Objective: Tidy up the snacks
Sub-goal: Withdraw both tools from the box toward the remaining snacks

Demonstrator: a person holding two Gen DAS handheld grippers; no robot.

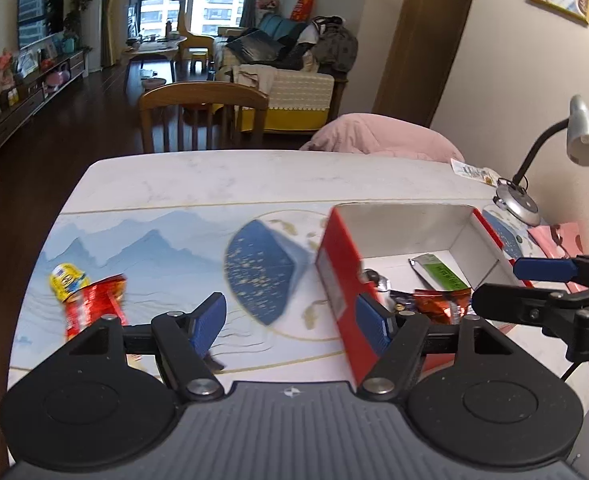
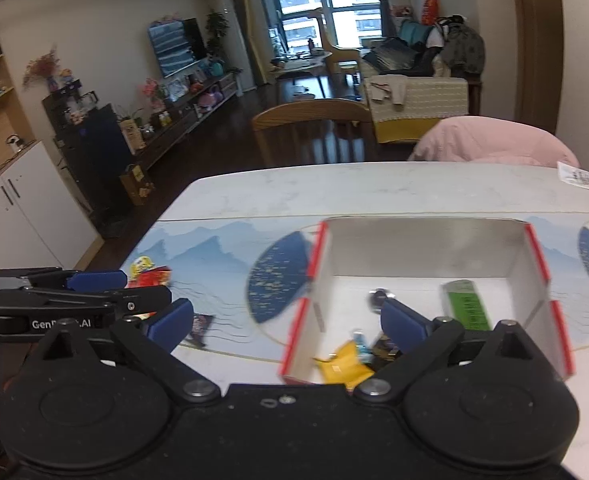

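Observation:
A red box [image 1: 340,280] with a white inside stands open on the table and holds several snacks, among them a green packet [image 1: 440,272] and an orange packet [image 1: 440,304]. In the right wrist view the box [image 2: 426,248] also shows the green packet [image 2: 466,306] and a yellow packet [image 2: 344,368]. My left gripper [image 1: 292,320] is open and empty, its right finger at the box's near left wall. A red and yellow snack bag [image 1: 84,296] lies on the table to its left, also in the right wrist view [image 2: 148,274]. My right gripper [image 2: 286,320] is open and empty over the box's left wall. A small dark packet [image 2: 200,328] lies by it.
A desk lamp [image 1: 550,160] stands at the table's right edge with pink items beside it. A wooden chair [image 1: 202,116] and a pink-draped chair [image 1: 382,136] stand at the far side. A paper slip [image 1: 474,170] lies at the far right.

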